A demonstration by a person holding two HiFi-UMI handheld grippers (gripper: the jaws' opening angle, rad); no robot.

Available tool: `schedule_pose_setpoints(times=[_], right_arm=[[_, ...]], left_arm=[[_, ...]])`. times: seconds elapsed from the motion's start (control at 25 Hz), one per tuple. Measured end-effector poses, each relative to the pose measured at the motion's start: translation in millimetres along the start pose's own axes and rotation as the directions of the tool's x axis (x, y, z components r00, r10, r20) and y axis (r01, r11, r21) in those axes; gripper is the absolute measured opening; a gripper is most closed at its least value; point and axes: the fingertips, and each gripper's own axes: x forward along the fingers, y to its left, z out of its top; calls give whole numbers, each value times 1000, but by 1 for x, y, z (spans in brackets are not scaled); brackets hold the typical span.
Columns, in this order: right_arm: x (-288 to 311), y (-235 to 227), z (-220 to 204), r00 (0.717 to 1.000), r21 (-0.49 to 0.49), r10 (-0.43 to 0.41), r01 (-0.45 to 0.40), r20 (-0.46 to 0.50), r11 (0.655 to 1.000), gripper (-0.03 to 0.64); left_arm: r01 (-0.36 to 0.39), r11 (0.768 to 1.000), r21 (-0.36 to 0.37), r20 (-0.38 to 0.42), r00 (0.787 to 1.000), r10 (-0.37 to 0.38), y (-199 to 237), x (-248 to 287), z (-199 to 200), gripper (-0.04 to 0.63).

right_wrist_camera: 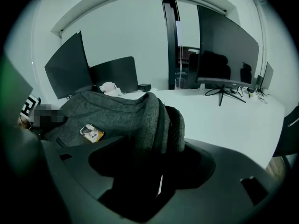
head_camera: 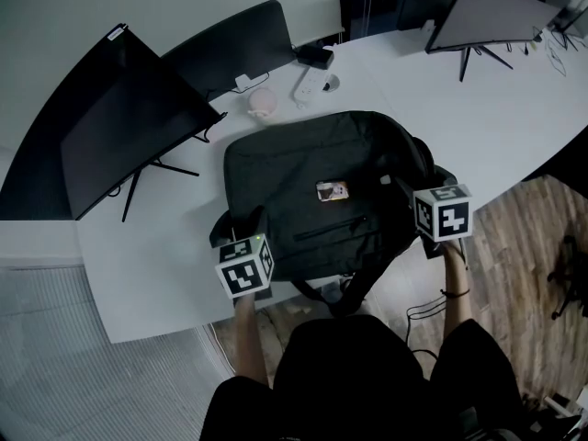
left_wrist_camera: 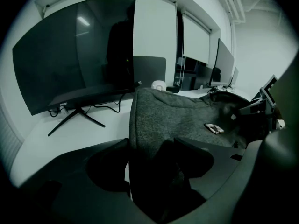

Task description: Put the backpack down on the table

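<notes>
The dark grey backpack (head_camera: 322,168) lies flat on the white table (head_camera: 514,118), a small printed tag (head_camera: 333,191) on its top. Its near end reaches the table's front edge and a strap (head_camera: 342,299) hangs over it. My left gripper (head_camera: 241,226) is at the bag's near left corner; in the left gripper view the backpack's edge (left_wrist_camera: 177,111) runs between the wide jaws of the left gripper (left_wrist_camera: 152,146), a sliver of table showing beside it. My right gripper (head_camera: 413,191) is at the right side; the backpack's fold (right_wrist_camera: 154,111) stands between the spread jaws of the right gripper (right_wrist_camera: 154,146).
Three dark monitors stand on the table: one at the left (head_camera: 129,118), one behind the bag (head_camera: 230,49), one at the far right (head_camera: 487,12). A power strip (head_camera: 310,84) and a small round white object (head_camera: 262,102) lie just beyond the bag. Wooden floor (head_camera: 524,274) shows at right.
</notes>
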Motion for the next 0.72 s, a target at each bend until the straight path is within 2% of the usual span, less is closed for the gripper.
schedule_pose_setpoints(times=[0.2, 0.44, 0.72], right_arm=[[-3, -5, 2, 998, -39, -61, 62, 29, 997, 267], [-10, -11, 1, 989, -37, -141, 142, 35, 989, 272], [-27, -16, 5, 971, -68, -231, 235, 64, 970, 272]], left_arm=[[-37, 999, 0, 36, 999, 37, 3, -6, 4, 302], [-75, 995, 60, 53, 996, 72, 4, -18, 4, 302], [-66, 994, 84, 105, 993, 57, -2, -38, 16, 301]])
